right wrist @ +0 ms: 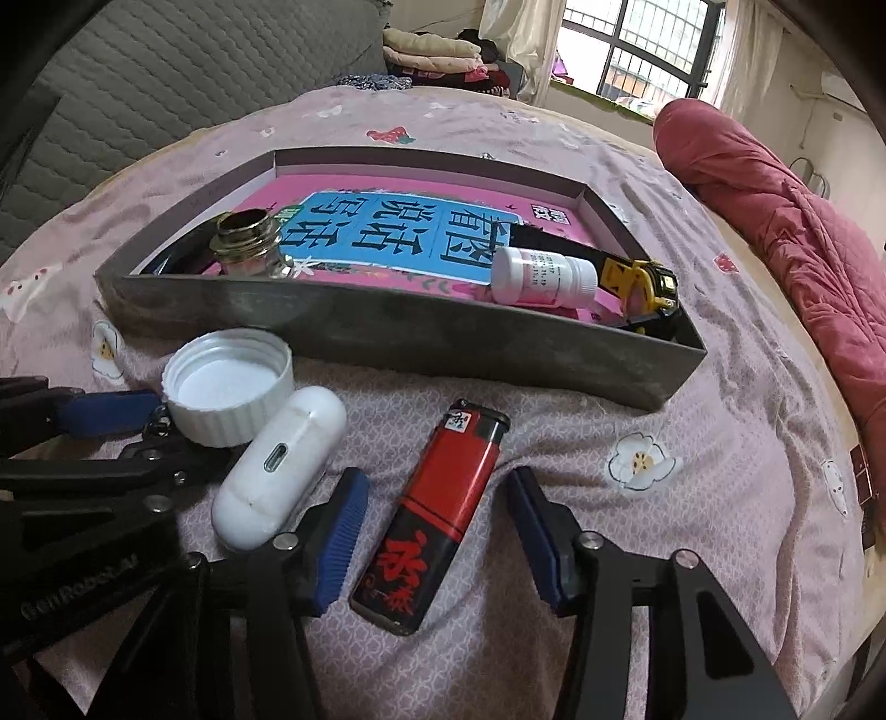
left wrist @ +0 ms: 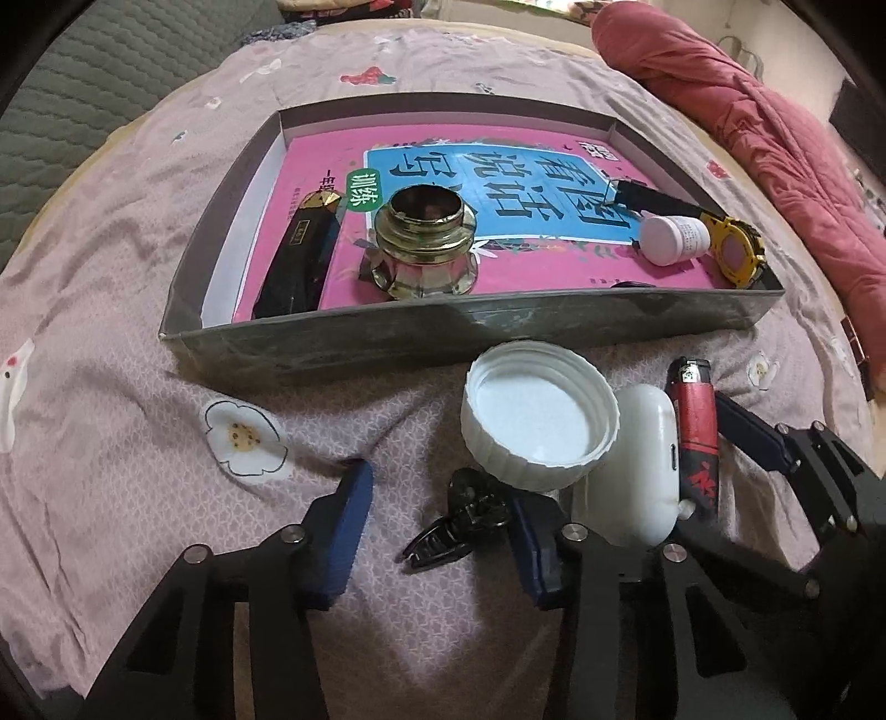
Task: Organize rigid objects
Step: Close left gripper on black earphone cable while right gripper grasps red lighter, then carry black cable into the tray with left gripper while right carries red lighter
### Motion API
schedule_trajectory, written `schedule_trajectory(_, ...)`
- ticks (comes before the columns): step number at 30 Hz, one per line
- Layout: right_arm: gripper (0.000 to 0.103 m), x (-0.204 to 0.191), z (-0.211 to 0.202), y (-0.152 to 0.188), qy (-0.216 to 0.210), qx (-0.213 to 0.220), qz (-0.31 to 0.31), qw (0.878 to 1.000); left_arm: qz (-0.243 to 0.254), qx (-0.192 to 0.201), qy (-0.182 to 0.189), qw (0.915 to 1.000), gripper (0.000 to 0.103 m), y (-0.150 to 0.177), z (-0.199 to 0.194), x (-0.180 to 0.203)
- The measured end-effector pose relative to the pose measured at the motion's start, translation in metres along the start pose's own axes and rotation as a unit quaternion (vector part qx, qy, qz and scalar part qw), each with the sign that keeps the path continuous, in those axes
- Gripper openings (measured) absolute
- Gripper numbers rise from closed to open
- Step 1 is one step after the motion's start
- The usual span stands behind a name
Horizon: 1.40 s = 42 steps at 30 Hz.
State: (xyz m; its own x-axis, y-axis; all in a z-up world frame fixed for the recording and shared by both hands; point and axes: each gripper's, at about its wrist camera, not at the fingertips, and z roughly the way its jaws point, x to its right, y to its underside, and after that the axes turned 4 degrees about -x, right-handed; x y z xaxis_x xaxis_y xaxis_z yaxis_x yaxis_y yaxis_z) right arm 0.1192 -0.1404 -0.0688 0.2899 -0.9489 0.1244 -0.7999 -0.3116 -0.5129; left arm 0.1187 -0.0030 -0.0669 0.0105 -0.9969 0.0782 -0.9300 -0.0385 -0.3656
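Note:
A grey shallow box [left wrist: 470, 332] [right wrist: 387, 327] lies on the bed and holds a pink book, a brass-topped glass jar [left wrist: 423, 243] [right wrist: 246, 243], a black case [left wrist: 302, 255], a white pill bottle [left wrist: 673, 238] [right wrist: 545, 277] and a yellow tape measure [left wrist: 736, 249] [right wrist: 642, 282]. In front of it lie a white lid [left wrist: 537, 415] [right wrist: 230, 382], a white earbud case [left wrist: 637, 465] [right wrist: 279, 465], a red-black lighter [left wrist: 698, 426] [right wrist: 437, 509] and a black clip [left wrist: 454, 526]. My left gripper [left wrist: 437, 531] is open around the clip. My right gripper [right wrist: 437, 543] is open around the lighter.
The bed has a pink patterned sheet [left wrist: 111, 421]. A red quilted blanket [left wrist: 775, 144] [right wrist: 786, 221] lies at the right. A grey quilted headboard [right wrist: 194, 72] stands at the back left, with folded clothes [right wrist: 432, 55] and a window [right wrist: 648, 50] behind.

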Motion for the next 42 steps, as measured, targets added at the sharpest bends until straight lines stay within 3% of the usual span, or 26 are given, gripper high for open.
schedule_trajectory(4, 0.030, 0.011, -0.001, -0.002, -0.006, 0.002, 0.019, 1.000, 0.013, 0.007, -0.005, 0.9999, 0.039, 0.002, 0.000, 0.003)
schedule_trajectory(8, 0.026, 0.017, -0.004, -0.001, -0.013, 0.002, 0.026, 1.000, 0.018, 0.014, -0.002, 0.9997, 0.031, 0.005, -0.002, 0.006)
schedule_trajectory(12, 0.024, 0.020, -0.006, -0.002, -0.019, 0.003, 0.031, 0.999, -0.005, 0.018, 0.029, 0.9994, 0.020, 0.004, -0.003, -0.006)
schedule_trajectory(17, 0.023, 0.026, -0.009, 0.000, -0.029, 0.005, 0.040, 0.999, -0.038, 0.021, 0.074, 0.9963, 0.019, 0.004, -0.003, -0.023)
schedule_trajectory(34, 0.023, 0.047, -0.010, -0.002, -0.081, 0.006, 0.084, 0.993, -0.047, 0.033, 0.094, 0.9939, 0.020, 0.013, -0.016, -0.038)
schedule_trajectory(42, 0.023, 0.051, -0.021, -0.003, -0.101, 0.026, 0.087, 0.991, -0.034, 0.053, 0.077, 0.9950, 0.020, 0.013, -0.031, -0.034)
